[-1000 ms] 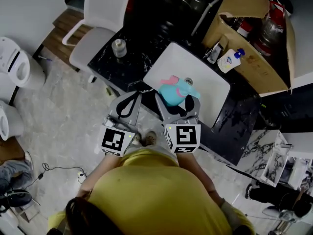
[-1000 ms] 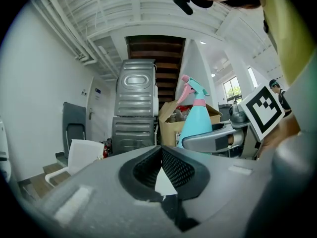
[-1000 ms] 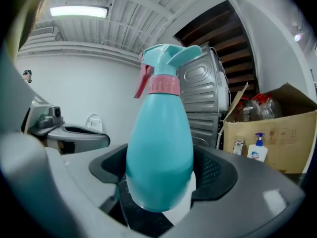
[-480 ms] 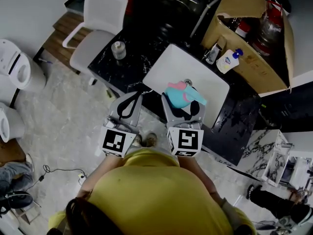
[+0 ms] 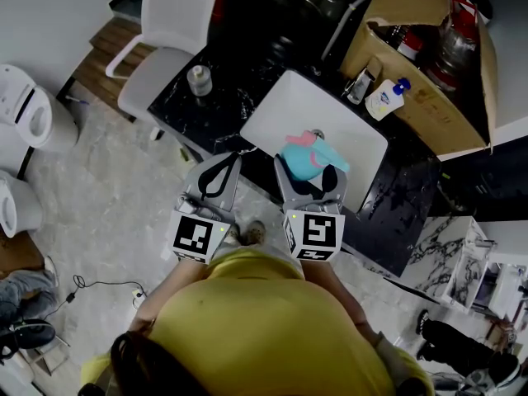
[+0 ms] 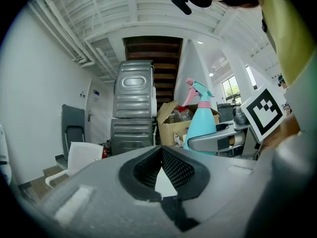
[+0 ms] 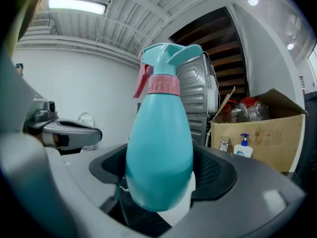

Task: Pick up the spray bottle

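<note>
The spray bottle (image 5: 312, 157) is teal with a pink trigger and collar. My right gripper (image 5: 309, 170) is shut on its lower body and holds it above the white sink basin (image 5: 276, 106). In the right gripper view the bottle (image 7: 161, 143) stands upright between the black pads, filling the gap at my right gripper (image 7: 161, 180). My left gripper (image 5: 229, 158) hangs beside it on the left, over the counter's front edge. It is shut with nothing in it; its tips meet in the left gripper view (image 6: 161, 150). That view also shows the bottle (image 6: 200, 120) off to the right.
The basin sits in a black marble counter (image 5: 206, 110) with a small jar (image 5: 200, 79) on it. A white chair (image 5: 161, 44) stands at the far left. A cardboard box (image 5: 429, 81) and a soap pump bottle (image 5: 384, 101) are at the back right.
My right gripper has shifted a little to the right with the spray bottle held in it. The left gripper has hardly moved.
</note>
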Tool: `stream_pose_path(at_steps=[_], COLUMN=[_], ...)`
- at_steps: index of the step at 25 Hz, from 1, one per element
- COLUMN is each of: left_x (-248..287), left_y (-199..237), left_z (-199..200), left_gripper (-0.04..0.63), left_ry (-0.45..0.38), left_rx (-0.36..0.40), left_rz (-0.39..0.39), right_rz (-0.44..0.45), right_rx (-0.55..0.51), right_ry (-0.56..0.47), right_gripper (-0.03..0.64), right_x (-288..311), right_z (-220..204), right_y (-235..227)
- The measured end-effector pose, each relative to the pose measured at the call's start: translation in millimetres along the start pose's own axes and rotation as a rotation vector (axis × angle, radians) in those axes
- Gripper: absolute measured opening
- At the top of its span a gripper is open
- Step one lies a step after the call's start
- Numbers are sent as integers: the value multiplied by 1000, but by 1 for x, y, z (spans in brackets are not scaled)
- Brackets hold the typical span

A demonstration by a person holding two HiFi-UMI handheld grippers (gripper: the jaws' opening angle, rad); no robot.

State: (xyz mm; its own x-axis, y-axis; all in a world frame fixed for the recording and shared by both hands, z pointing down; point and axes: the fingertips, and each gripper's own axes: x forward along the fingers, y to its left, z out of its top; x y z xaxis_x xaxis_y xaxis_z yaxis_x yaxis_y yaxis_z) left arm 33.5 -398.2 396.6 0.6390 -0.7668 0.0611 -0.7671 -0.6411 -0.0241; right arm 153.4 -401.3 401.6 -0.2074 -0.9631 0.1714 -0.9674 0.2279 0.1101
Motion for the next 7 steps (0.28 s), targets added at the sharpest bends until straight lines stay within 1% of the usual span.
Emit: stream_pose_path(at_steps=[7], left_x=[0], left_y=[-5], left_z=[2], left_gripper=[6], left_ry=[4], left_rx=[-5], left_rz=[-8], right_rz=[0], right_rx=[-3], right_ry=[7], right_gripper=[385], right_x=[-3], right_z=[-3], right_y=[-1])
